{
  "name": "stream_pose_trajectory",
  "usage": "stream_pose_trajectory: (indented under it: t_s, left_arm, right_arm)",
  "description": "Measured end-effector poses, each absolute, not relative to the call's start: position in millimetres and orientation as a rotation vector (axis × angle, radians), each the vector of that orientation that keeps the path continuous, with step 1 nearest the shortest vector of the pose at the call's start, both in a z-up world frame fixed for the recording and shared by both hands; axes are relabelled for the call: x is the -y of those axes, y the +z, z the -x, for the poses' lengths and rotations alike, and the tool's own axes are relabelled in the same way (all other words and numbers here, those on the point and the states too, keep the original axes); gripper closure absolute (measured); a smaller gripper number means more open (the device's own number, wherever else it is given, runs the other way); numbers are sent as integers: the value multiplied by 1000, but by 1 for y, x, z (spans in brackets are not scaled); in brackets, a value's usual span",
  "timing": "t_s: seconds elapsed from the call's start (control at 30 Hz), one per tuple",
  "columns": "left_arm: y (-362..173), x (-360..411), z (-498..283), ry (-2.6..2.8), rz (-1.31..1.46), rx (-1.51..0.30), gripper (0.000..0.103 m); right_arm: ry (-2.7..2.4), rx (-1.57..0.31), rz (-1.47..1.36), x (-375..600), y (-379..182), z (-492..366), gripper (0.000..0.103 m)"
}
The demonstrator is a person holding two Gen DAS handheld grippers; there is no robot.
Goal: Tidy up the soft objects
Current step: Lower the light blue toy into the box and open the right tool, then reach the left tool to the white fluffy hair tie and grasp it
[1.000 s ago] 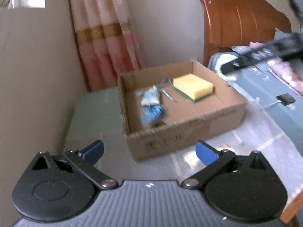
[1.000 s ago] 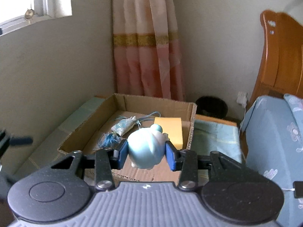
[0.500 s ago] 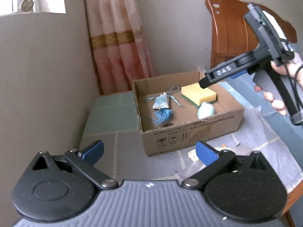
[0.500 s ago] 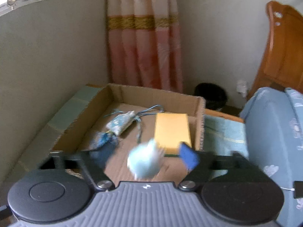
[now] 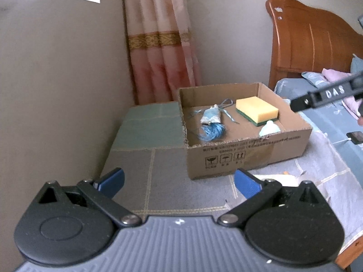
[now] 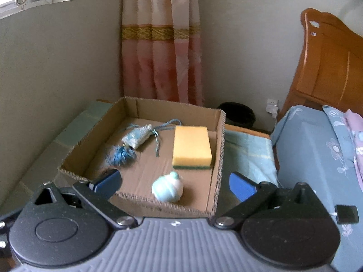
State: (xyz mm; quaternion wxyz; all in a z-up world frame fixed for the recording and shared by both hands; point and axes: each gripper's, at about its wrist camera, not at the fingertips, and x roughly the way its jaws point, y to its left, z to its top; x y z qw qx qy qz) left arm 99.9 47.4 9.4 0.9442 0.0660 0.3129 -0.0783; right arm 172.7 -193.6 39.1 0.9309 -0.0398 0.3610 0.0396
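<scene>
An open cardboard box [image 5: 249, 156] [image 6: 215, 163] stands on a cloth-covered table. Inside lie a yellow sponge [image 5: 256, 108] [image 6: 191, 147], a blue tasselled pouch [image 5: 212, 122] [image 6: 133, 140] and a pale blue soft toy [image 5: 268, 128] [image 6: 168, 188] near the front wall. My left gripper [image 5: 179, 180] is open and empty, in front of the box. My right gripper [image 6: 173, 181] is open and empty above the box's near edge, over the toy; its body shows at the right of the left wrist view [image 5: 326, 95].
The patchwork tablecloth [image 5: 145, 158] covers the table beside a beige wall. A pink curtain [image 5: 158, 45] hangs behind. A bed with blue bedding [image 6: 317, 158] and wooden headboard [image 5: 313, 43] is on the right. A phone [image 5: 355, 136] lies on the bed. A black bin [image 6: 237, 114] stands behind the box.
My right gripper opened and dropped the pale blue toy into the box, then drew back. My left gripper pulled back from the box, still open.
</scene>
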Motion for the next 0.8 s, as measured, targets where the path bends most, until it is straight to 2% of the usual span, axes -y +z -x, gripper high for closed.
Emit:
stream_pose_trajectory:
  t_s: [0.43,0.8]
  left_arm:
    - [-13,-24,-88,-243,-174,-662,1]
    - [-33,-7,-86,-314,-197,-722,1]
  right_arm:
    - [-26,-807,18,202,-22,-106,0]
    - [-80,-895,104,204,-67,-88,0]
